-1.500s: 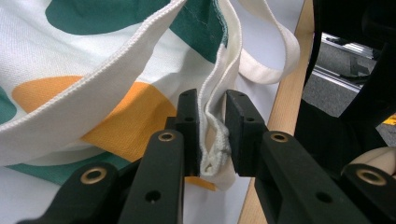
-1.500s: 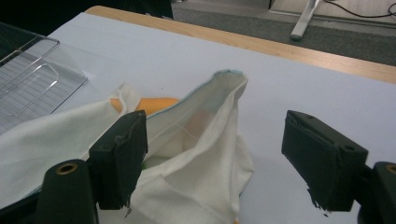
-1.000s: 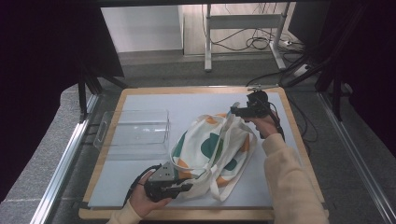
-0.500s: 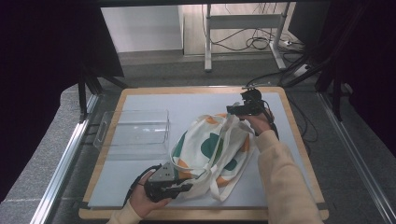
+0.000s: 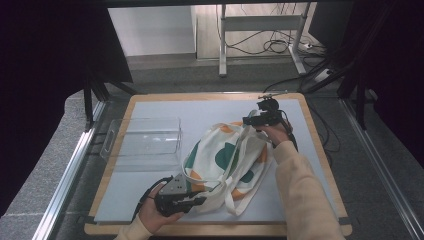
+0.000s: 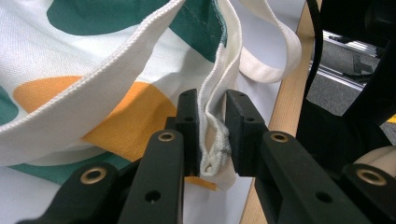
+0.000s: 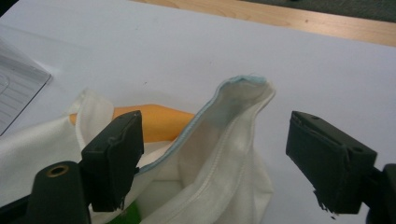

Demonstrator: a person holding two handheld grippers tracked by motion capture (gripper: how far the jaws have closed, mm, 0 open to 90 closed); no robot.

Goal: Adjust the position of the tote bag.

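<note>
We take the clear plastic box as our landmark, standing empty on the worktop at its left side. Just to the right of the box lies the tote bag, cream cloth printed with green and orange patches, sprawled flat with its straps looped toward the near edge.

At the near corner of the bag, below and to the right of the box, our left hand-held gripper is clamped on the bag's hem: in the left gripper view the doubled seam edge sits pinched between the two black jaws, so this corner is secured.

Farther right, well apart from the box at the bag's far end, our right hand-held gripper has its jaws standing wide apart. In the right gripper view the raised rim of the bag stands up between them, yet neither pad presses on it.

We judge the work to be about halfway: one side of the bag is held, the other is lined up but not yet gripped. What is left, as we read it, is closing the right jaws on that rim, and then spreading or lifting the bag; the box holds nothing so far
</note>
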